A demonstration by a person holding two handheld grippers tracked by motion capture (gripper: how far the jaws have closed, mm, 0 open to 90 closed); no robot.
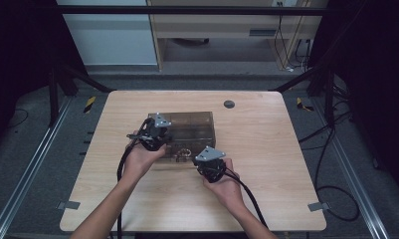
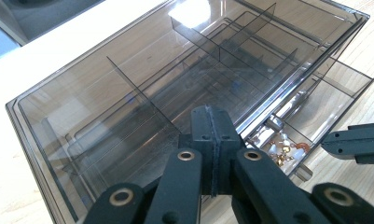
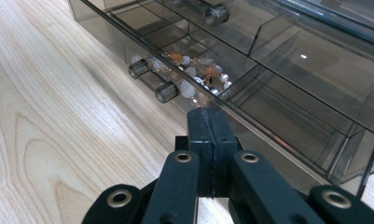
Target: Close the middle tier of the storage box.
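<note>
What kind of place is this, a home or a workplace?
Most likely a lab or recording workspace, not a home. A bare wooden table stands inside a dark metal frame, loose cables lie on the grey floor, and the only item on it is a smoky clear drawer box holding beads.

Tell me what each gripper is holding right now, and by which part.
Nothing is held. The left gripper rests shut at the top of the smoky clear organizer box; the right gripper is shut, empty, at the front of its open drawer.
</note>
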